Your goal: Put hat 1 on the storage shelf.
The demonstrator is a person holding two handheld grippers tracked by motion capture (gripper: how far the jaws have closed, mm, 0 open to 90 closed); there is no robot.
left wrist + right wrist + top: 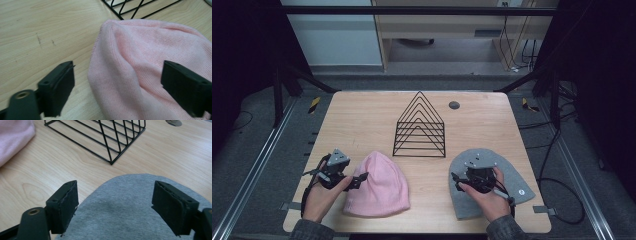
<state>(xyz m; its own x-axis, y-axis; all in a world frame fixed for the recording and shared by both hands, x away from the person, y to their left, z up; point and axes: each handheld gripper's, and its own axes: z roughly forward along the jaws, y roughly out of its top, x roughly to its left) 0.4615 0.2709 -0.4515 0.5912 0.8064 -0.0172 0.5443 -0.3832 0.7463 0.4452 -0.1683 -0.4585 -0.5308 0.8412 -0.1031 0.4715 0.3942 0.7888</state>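
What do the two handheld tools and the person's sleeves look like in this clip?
Both tools are black. The left tool and the right tool each carry a grey three-cornered plate on top and trail a thin black cable. Up close, each has two blocky black jaws with worn dark pads and a brass-coloured eyelet at the base. The hands are bare; grey sleeves show at the wrists.

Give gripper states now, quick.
Left gripper: open, jaws straddling the pink hat's edge, holding nothing.
Right gripper: open above the grey hat, holding nothing.
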